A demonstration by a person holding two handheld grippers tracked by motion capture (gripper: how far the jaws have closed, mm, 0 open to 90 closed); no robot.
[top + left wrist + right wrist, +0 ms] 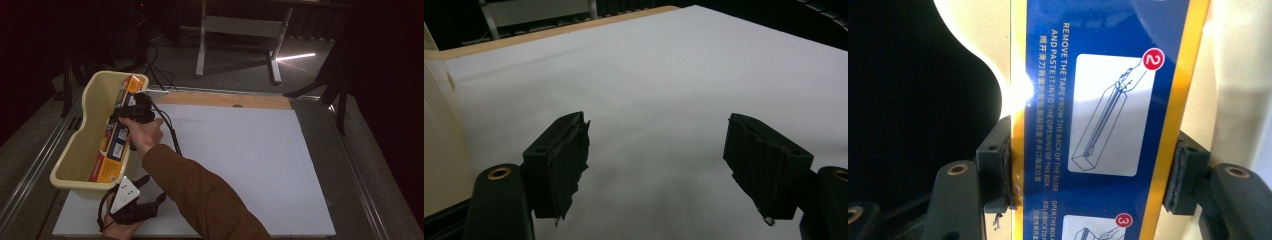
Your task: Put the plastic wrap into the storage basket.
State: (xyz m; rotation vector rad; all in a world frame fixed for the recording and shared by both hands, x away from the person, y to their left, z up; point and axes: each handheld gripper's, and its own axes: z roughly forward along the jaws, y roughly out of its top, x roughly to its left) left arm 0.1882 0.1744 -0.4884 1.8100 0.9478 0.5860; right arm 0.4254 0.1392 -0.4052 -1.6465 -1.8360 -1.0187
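Observation:
A long orange and blue box (pixel 111 147) lies tilted in the cream plastic bin (pixel 70 150), leaning along the bin's right wall. My right gripper (pixel 129 107) reaches over that wall onto the box. In the right gripper view its black pads (pixel 1007 170) sit against both long yellow edges of the box (pixel 1098 100), across the printed instruction panel. My left gripper (pixel 150 190) rests at the near left of the white board, by the bin's near end. Its jaws (pixel 656 165) stand wide apart with only bare white board (pixel 664 80) between them.
The bin stands on the left edge of the white board (pixel 240 160), which covers most of the table. A wooden strip (pixel 225 100) runs along the board's far edge. Metal rails (pixel 360 175) border the table. A white table frame (pixel 235 30) stands on the floor beyond.

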